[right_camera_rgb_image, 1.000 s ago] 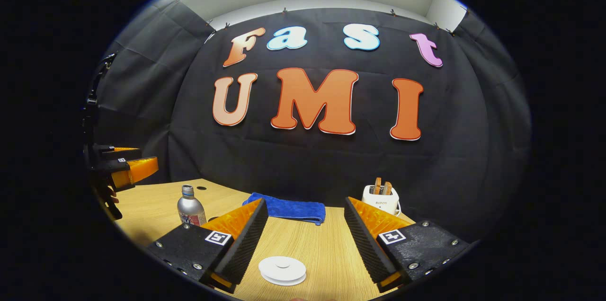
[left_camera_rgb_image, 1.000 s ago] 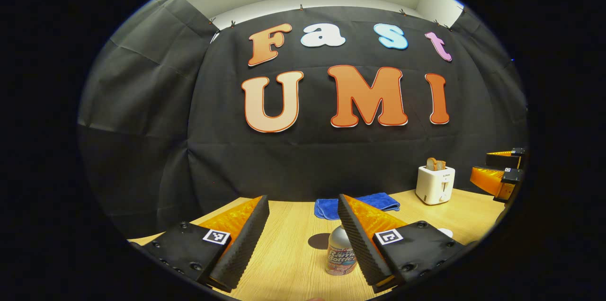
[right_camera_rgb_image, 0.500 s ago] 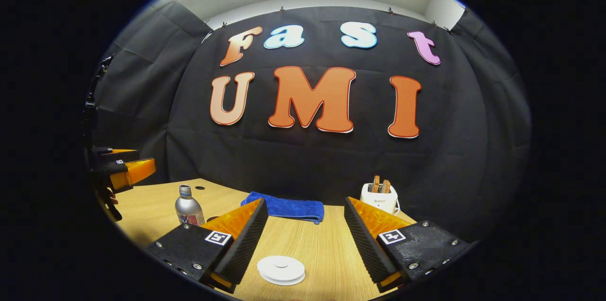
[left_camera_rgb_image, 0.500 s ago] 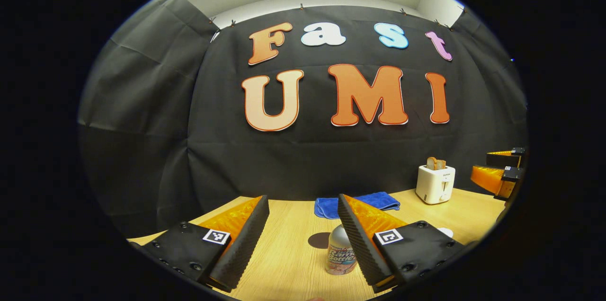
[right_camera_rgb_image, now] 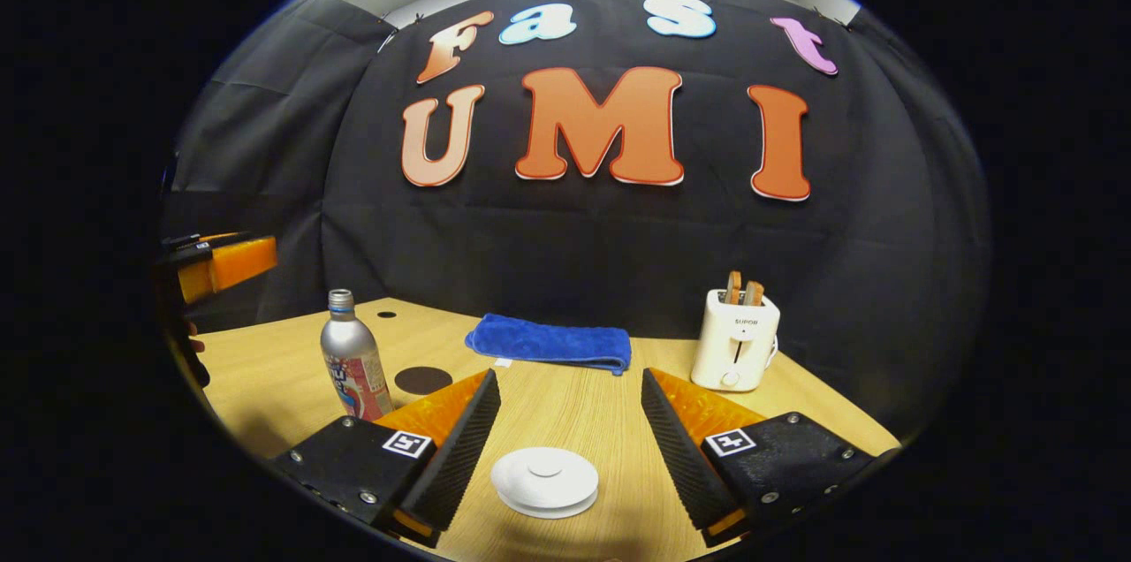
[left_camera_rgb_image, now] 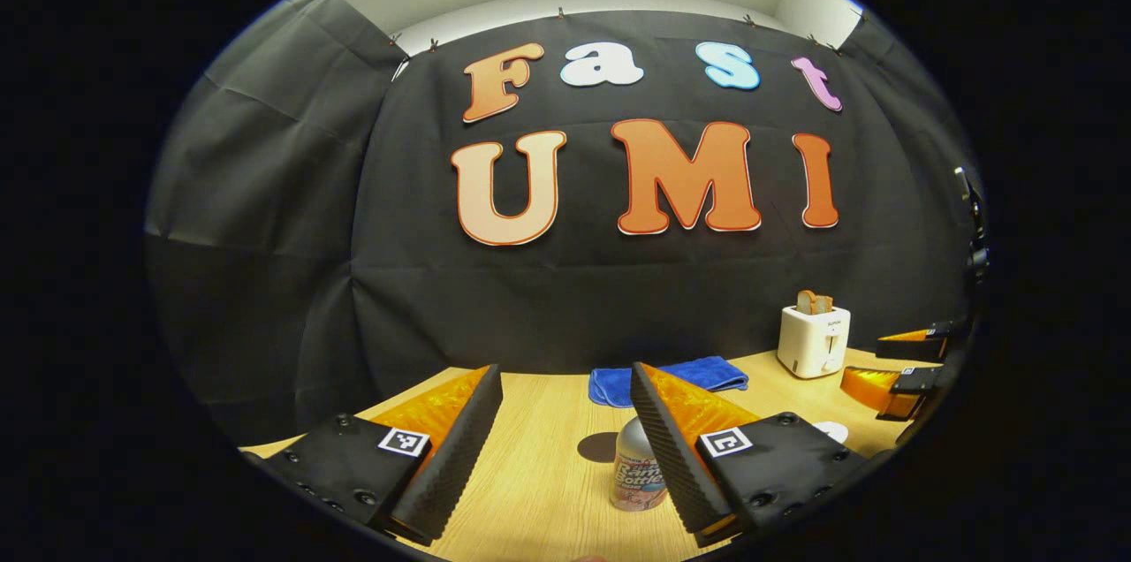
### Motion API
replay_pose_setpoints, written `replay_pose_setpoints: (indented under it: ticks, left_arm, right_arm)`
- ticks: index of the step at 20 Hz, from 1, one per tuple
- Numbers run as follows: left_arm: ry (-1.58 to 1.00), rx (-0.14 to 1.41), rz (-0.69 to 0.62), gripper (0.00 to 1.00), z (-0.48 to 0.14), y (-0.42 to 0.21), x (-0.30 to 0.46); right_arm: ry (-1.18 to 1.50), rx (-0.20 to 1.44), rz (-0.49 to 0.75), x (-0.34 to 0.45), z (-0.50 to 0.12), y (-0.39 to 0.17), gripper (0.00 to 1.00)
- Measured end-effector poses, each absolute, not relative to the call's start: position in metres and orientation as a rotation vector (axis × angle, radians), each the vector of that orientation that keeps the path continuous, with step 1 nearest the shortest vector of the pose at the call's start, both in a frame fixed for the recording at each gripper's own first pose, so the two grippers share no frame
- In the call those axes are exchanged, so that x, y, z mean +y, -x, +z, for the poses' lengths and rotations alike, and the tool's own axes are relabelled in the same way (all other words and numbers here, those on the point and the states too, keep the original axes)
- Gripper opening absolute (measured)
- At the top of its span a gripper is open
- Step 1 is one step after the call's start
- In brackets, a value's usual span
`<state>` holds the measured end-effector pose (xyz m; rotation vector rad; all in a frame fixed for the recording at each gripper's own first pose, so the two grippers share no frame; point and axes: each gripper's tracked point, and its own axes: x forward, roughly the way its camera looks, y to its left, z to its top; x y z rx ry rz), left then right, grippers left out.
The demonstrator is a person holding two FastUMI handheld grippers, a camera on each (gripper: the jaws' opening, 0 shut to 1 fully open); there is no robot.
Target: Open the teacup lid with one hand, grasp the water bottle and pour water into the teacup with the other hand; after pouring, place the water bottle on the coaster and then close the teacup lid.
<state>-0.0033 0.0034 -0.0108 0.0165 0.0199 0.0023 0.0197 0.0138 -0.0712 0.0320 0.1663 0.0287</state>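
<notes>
A silver water bottle (left_camera_rgb_image: 634,475) with a printed label stands on the wooden table (left_camera_rgb_image: 539,465). It is just inside the right finger of my open left gripper (left_camera_rgb_image: 564,373), which partly hides it. The bottle (right_camera_rgb_image: 352,366) also stands at the left of the right gripper view. A dark round coaster (left_camera_rgb_image: 595,447) lies just behind the bottle, and the coaster (right_camera_rgb_image: 422,380) sits to the bottle's right in the right gripper view. The white round teacup lid (right_camera_rgb_image: 545,482) with a small knob lies low between the fingers of my open right gripper (right_camera_rgb_image: 569,376). The cup under it is hidden.
A folded blue cloth (right_camera_rgb_image: 552,341) lies at the back of the table by the black wall. A white toaster (right_camera_rgb_image: 735,339) holding bread stands at the back right. The other gripper (left_camera_rgb_image: 897,360) hangs at the far right of the left gripper view.
My right gripper has dropped lower and tilted towards the table, so the lid, bottle and toaster sit higher and larger in its view. The left gripper has barely moved.
</notes>
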Motion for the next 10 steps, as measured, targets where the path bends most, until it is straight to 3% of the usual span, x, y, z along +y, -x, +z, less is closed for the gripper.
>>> replay_pose_setpoints:
  ticks: [6, 10]
  left_arm:
    - [-0.02, 0.039, 0.019, 0.95, -0.019, 0.003, 0.01]
    - [-0.019, 0.05, 0.018, 0.95, -0.024, 0.003, 0.009]
  right_arm:
    - [-0.029, 0.263, 0.071, 0.029, -0.115, -0.029, 0.88]
    - [-0.001, 0.338, 0.091, 0.037, -0.142, -0.029, 0.74]
